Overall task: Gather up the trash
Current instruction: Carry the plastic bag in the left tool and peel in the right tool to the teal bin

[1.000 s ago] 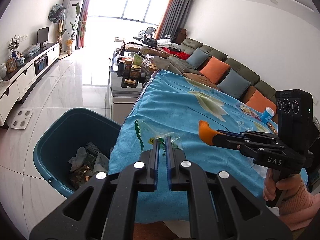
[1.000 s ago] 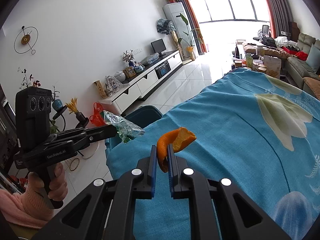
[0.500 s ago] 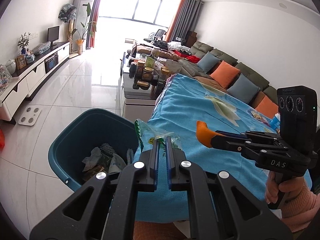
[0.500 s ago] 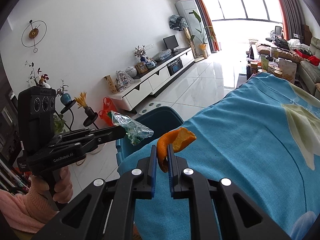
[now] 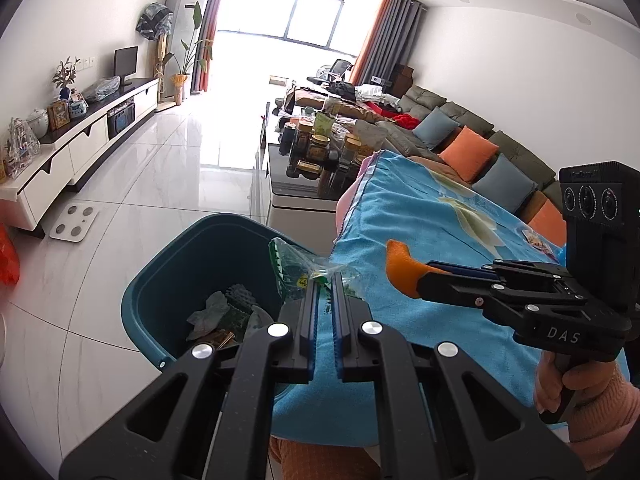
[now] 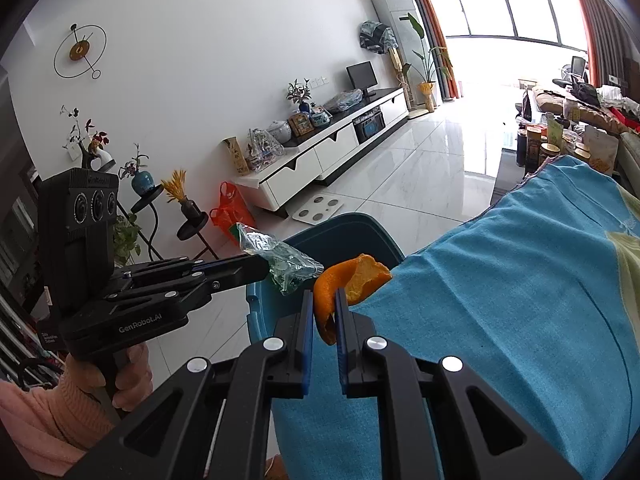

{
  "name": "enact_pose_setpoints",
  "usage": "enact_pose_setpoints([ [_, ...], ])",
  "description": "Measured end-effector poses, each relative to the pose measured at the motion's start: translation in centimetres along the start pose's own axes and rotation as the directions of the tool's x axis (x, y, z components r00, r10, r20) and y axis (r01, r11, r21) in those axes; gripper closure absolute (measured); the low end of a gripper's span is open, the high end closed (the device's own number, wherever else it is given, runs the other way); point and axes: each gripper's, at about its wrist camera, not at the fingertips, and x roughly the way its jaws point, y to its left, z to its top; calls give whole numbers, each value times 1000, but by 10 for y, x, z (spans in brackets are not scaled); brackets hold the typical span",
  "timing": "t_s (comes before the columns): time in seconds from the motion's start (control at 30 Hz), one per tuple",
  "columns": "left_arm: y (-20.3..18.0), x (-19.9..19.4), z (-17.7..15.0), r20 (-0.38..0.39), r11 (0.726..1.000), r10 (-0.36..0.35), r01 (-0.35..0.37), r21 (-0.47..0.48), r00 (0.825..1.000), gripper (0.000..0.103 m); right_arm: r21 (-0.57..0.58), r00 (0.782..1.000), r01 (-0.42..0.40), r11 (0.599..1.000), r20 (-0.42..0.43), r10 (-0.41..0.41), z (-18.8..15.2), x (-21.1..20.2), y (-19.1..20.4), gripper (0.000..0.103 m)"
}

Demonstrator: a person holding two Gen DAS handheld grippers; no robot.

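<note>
My left gripper (image 5: 325, 280) is shut on a crumpled clear plastic wrapper (image 5: 298, 266) with green print, held over the near rim of the teal trash bin (image 5: 168, 280). The bin holds several crumpled scraps (image 5: 224, 314). My right gripper (image 6: 324, 298) is shut on a curled piece of orange peel (image 6: 352, 276), above the edge of the blue cloth-covered table (image 6: 520, 300) beside the bin (image 6: 344, 228). In the left wrist view the right gripper (image 5: 424, 278) comes in from the right with the peel (image 5: 400, 268). The right wrist view shows the left gripper (image 6: 260, 266) with the wrapper (image 6: 280, 260).
A low table (image 5: 304, 184) crowded with jars stands beyond the bin. A long sofa with cushions (image 5: 472, 148) runs along the right. A white TV cabinet (image 6: 328, 160), a bathroom scale (image 5: 74, 224) and an orange bag (image 6: 230, 210) are on the tiled floor side.
Both grippers have swung left from over the blue cloth toward the bin. The wrapper now hangs over the bin's rim and the peel is at the table's edge. Both grips are unchanged.
</note>
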Motion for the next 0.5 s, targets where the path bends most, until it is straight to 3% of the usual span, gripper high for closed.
enact_pose_setpoints([
  [0.5,14,9,-3,-15,999,41,-42,-33,999,96,-7,999,-16,1000,-47,15,8,29,3,94],
])
